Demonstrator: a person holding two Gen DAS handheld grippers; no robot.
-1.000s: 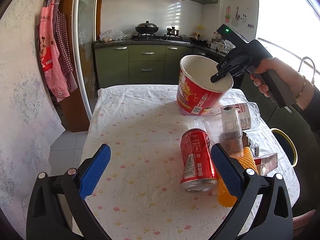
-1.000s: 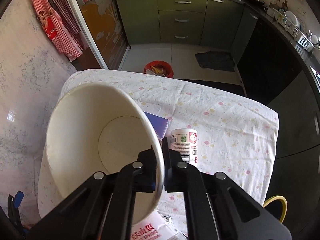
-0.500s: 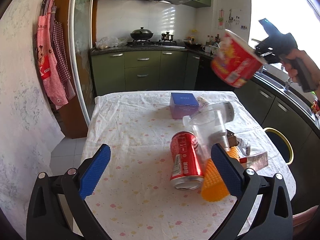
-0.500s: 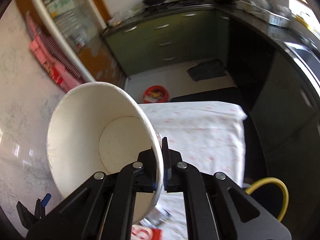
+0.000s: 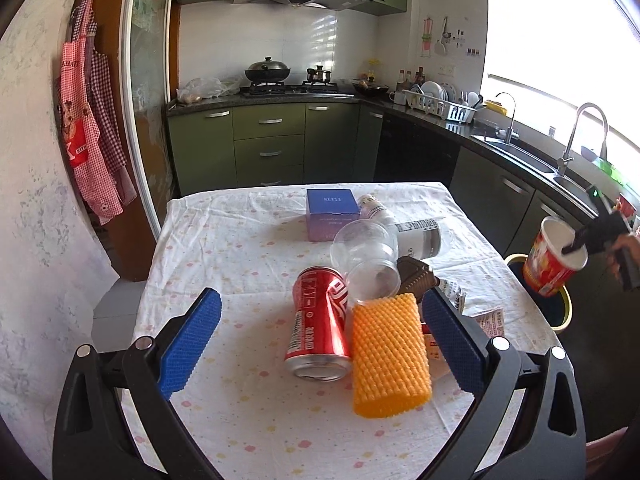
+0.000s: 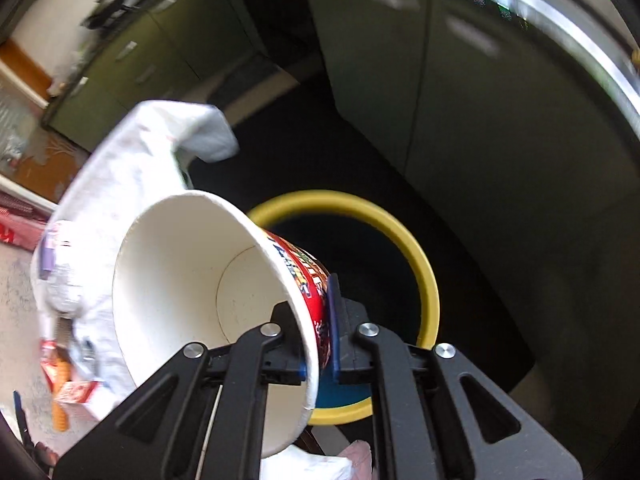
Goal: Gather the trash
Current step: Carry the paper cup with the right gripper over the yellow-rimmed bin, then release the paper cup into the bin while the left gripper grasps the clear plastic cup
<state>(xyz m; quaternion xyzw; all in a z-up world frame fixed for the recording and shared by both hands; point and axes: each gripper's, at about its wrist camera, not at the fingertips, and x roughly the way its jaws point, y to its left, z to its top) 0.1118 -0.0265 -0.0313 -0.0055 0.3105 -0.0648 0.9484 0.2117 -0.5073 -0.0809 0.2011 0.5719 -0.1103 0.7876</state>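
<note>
A surface (image 5: 224, 248) covered by a white cloth with small pastel dots carries the litter. A red soda can (image 5: 320, 322) lies on its side near the front, touching an orange nubbed foam sleeve (image 5: 388, 360) at its right. Behind them lie a clear plastic cup (image 5: 366, 258), a white bottle (image 5: 420, 236) and a blue box (image 5: 331, 212). Crumpled wrappers (image 5: 486, 320) sit near the right edge.

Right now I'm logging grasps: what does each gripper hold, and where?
The right gripper pinches the red noodle cup by its rim wall, one finger inside, one outside. The left gripper holds nothing.
</note>
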